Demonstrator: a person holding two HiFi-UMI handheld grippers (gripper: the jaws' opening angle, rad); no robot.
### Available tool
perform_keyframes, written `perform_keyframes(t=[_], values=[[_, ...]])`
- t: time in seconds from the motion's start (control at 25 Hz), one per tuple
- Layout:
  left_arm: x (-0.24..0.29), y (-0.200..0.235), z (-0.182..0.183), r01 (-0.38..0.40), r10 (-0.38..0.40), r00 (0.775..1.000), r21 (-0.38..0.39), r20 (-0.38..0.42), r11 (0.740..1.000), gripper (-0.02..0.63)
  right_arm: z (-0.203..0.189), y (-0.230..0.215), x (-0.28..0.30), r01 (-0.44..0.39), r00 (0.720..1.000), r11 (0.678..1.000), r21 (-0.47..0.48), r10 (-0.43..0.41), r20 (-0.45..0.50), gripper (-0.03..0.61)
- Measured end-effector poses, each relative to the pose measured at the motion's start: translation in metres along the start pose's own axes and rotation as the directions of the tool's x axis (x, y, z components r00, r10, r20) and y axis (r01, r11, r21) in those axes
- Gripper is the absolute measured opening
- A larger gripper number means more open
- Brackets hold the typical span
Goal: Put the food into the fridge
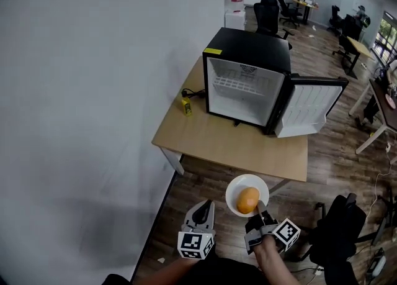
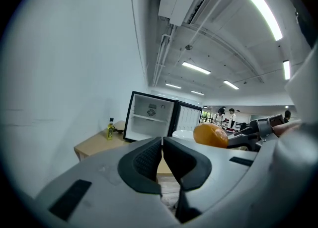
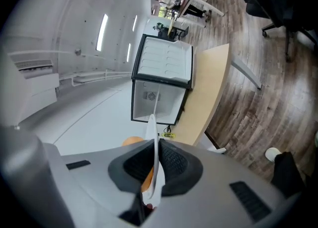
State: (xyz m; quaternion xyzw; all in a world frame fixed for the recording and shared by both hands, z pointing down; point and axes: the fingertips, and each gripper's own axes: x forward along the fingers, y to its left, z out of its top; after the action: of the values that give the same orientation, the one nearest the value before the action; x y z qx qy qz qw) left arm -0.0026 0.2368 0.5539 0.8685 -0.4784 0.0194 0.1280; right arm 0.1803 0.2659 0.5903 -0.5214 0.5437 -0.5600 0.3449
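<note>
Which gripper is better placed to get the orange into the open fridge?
Right, probably. The right gripper is clamped on the rim of the white plate carrying the orange, facing the open fridge. The left gripper is shut on nothing.

The fridge (image 1: 248, 45) is black and shiny outside, with smooth white plastic inside. The table (image 1: 236, 144) is pale, smooth wood. The floor (image 1: 335, 153) is darker wood planks. The plate (image 1: 231, 192) is white and shiny. The orange (image 1: 247, 200) has dull skin. The left gripper (image 2: 162, 147) is grey matt plastic with dark, bumpy pads (image 2: 146, 160).
</note>
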Motion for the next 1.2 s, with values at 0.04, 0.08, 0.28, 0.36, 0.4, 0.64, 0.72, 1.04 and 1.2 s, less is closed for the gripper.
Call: perform_keyframes(t=[0.04,0.08,0.28,0.36,0.4,0.64,0.72,1.04,1.2], values=[[0.008,0.007,0.002,0.007,-0.007,1.000,-0.002,-0.005,1.000,0.021,0.000,0.003,0.010,0.001,1.000,1.000,0.000,-0.001,0.003,0.077],[0.015,0.013,0.004,0.014,-0.014,1.000,-0.001,-0.009,1.000,0.021,0.000,0.006,0.020,0.003,1.000,1.000,-0.003,-0.003,0.006,0.077],[0.049,0.044,0.021,0.055,-0.055,0.998,0.008,-0.012,0.998,0.021,-0.005,0.019,0.069,0.007,1.000,1.000,0.007,-0.007,0.022,0.077],[0.061,0.057,0.030,0.071,-0.071,0.997,0.012,-0.007,0.997,0.021,-0.007,0.025,0.089,0.006,0.999,1.000,0.009,-0.006,0.032,0.077],[0.066,0.064,0.033,0.077,-0.077,0.997,0.021,-0.008,0.997,0.021,-0.009,0.027,0.099,0.006,0.999,1.000,0.010,-0.006,0.036,0.077],[0.088,0.095,0.039,0.108,-0.106,0.994,0.056,-0.031,0.993,0.021,-0.024,0.036,0.147,-0.013,1.000,1.000,0.020,0.012,0.029,0.077],[0.092,0.105,0.041,0.102,-0.101,0.995,0.046,-0.028,0.994,0.021,-0.026,0.038,0.160,-0.023,1.000,0.999,0.025,0.022,0.015,0.077],[0.120,0.134,0.044,0.066,-0.065,0.998,0.056,-0.025,0.996,0.021,-0.023,0.042,0.205,-0.018,1.000,1.000,-0.025,0.018,-0.014,0.077],[0.141,0.146,0.047,0.062,-0.061,0.998,0.041,-0.034,0.997,0.021,-0.015,0.040,0.233,-0.013,1.000,1.000,-0.003,0.013,-0.023,0.077]])
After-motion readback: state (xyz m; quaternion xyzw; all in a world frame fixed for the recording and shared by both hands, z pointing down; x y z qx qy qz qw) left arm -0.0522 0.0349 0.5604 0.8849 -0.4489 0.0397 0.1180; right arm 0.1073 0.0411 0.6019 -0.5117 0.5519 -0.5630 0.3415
